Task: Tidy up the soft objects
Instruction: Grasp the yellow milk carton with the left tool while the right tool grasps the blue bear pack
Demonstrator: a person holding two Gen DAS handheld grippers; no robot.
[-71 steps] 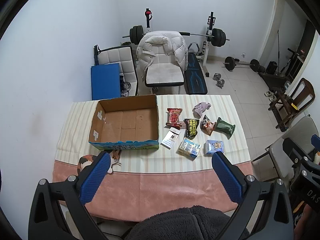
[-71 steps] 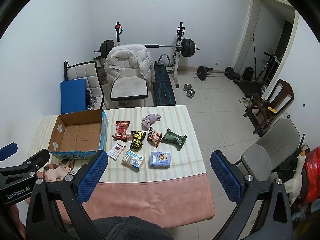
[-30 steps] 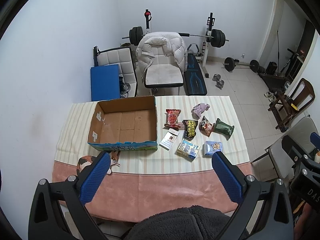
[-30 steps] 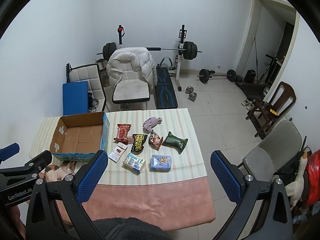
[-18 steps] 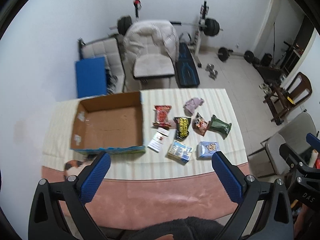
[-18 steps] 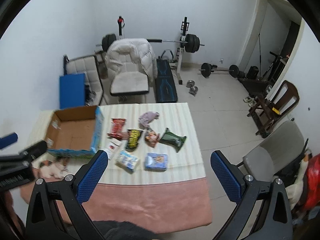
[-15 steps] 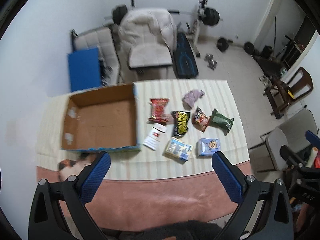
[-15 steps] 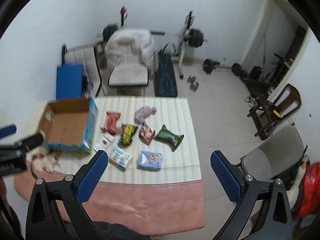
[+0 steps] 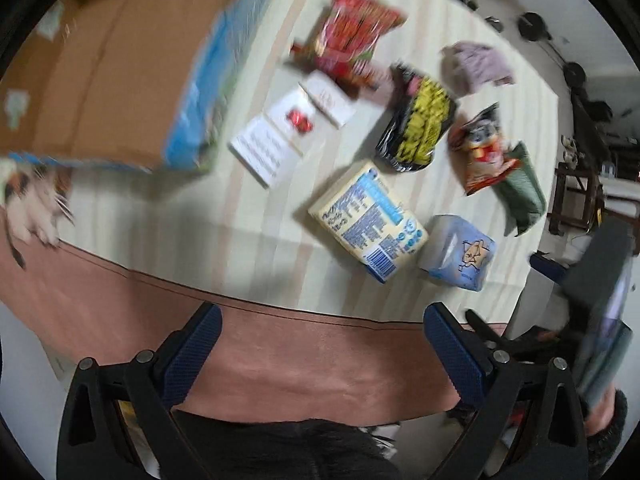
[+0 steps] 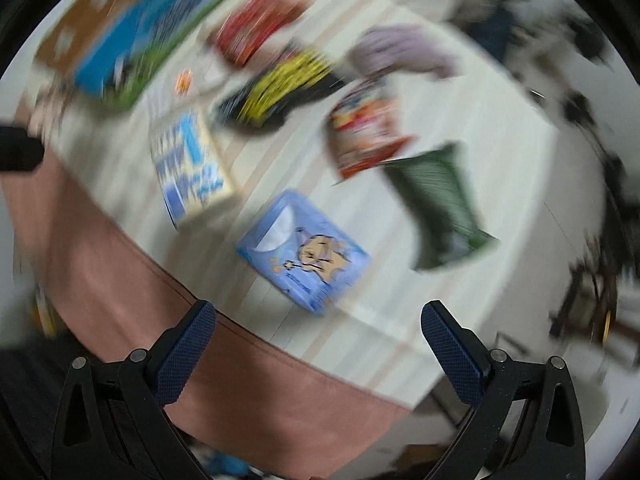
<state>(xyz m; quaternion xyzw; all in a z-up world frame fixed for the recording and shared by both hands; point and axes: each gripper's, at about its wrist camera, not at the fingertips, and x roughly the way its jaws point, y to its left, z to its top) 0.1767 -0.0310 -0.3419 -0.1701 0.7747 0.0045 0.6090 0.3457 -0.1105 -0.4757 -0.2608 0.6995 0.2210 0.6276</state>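
so nothing is packed yet: the cardboard box [image 9: 120,64] is bare inside, and both claws, the left gripper [image 9: 320,356] and right gripper [image 10: 318,354], hang wide open and empty at the table's near edge. right of the box lie the snack packs; nearest is the blue tissue pack [image 10: 304,250] (blurred). next, i'd judge, lower one claw onto it.

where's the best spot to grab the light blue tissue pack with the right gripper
Probably across the short width of the light blue tissue pack, coming from above. It lies flat near the table's front edge with clear cloth on all sides, and the open right gripper is already nearest it. The soft wrap should give under the fingers.
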